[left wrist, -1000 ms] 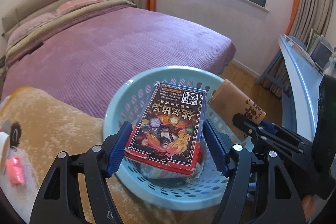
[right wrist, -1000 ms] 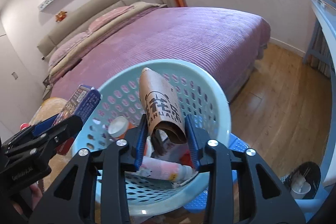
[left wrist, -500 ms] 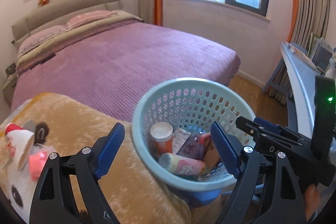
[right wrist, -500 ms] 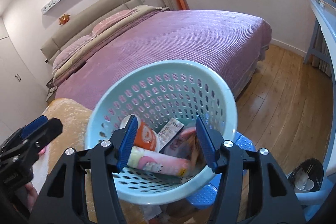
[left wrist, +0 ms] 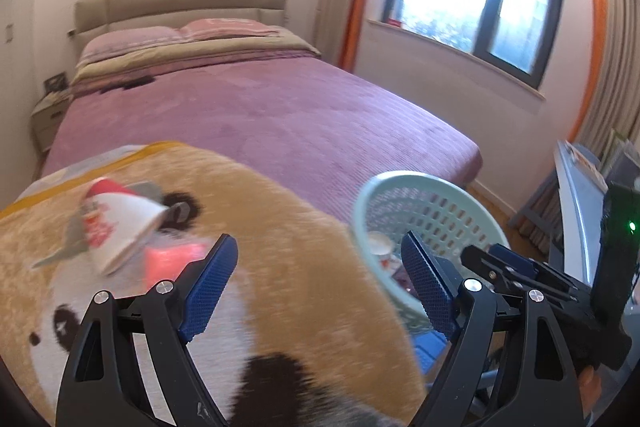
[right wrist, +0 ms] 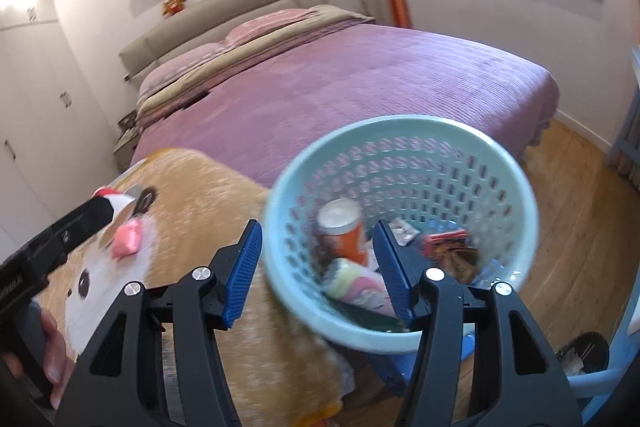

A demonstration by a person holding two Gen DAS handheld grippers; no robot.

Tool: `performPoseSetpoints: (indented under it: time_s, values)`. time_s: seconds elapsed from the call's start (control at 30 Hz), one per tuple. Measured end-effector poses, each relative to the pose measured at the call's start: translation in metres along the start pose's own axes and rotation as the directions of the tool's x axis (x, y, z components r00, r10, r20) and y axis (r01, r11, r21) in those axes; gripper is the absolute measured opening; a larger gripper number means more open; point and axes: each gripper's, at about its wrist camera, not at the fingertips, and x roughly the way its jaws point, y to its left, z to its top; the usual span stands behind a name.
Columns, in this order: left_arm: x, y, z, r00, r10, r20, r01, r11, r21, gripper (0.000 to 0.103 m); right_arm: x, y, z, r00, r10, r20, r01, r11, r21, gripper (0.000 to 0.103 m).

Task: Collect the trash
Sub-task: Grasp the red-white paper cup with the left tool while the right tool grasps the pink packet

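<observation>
The left gripper (left wrist: 316, 287) has its fingers spread wide and empty; a tipped paper cup (left wrist: 116, 227) and a pink wrapper (left wrist: 172, 261) lie on the plush blanket (left wrist: 300, 267) at about ten o'clock of them. The right gripper (right wrist: 318, 267) is parted and empty too, its right finger in front of the trash-filled basket (right wrist: 400, 135) at one o'clock.

The left gripper (left wrist: 320, 283) has two black triangular arms with silver screws and blue ribbed pads (left wrist: 210, 283). The right gripper (right wrist: 318, 267) is built the same. At 3 o'clock in the left view, a black housing (left wrist: 614, 267) carries a small green light (left wrist: 632, 226).
</observation>
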Motion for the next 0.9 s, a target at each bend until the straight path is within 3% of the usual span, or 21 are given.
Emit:
performPoseSetpoints:
  time_s: [0.47,0.57,0.9]
  values:
    - [-0.011,0.13,0.01,0.987,0.16,-0.014,-0.16,0.976,-0.149,0.082,0.028,0.118,-0.022,0.991,0.125,-0.047,-0.132,0.972,-0.196,0.061]
    - [0.0,0.152,0.016,0.984,0.173,-0.039,-0.177,0.969,-0.173,0.082,0.029,0.129,-0.028,0.986,0.167,0.006,-0.162,0.964,-0.212,0.061]
    - [0.051,0.194,0.022,0.974,0.174,-0.148,-0.204,0.953,-0.225,0.082,0.047,0.124,-0.03,0.983,0.175,-0.052,-0.182,0.962,-0.202,0.067]
